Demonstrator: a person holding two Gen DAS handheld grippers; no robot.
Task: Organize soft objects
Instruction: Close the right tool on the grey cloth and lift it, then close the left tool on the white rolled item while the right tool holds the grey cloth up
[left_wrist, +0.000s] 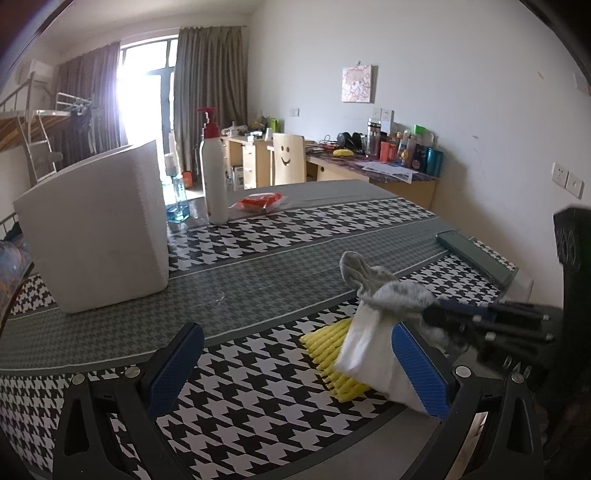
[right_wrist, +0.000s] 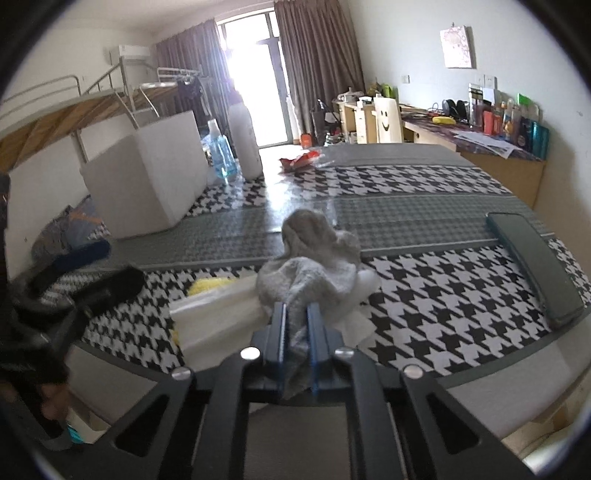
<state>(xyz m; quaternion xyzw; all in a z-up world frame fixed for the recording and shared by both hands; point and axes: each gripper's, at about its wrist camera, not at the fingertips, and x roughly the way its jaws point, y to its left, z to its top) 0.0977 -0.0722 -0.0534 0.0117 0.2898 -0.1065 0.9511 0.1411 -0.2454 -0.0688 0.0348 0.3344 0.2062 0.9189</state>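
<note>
The right claw (right_wrist: 295, 325) pinches the grey sock (right_wrist: 314, 266) near the table's (right_wrist: 443, 295) front edge, probably to lift it toward the white bin (left_wrist: 96, 229); the left claw (left_wrist: 295, 369) gapes wide, empty.

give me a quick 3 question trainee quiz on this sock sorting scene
1. True or false: the right gripper is shut on the grey sock.
2. Which stands nearest the white box? A) phone B) white pump bottle C) yellow sock
3. Fill in: the left gripper has its jaws ____.

Key:
1. True; grey cloth is pinched between the blue pads.
2. B, the white pump bottle; the phone and yellow sock lie further off.
3. Open; a white sock leans against its right finger.
</note>
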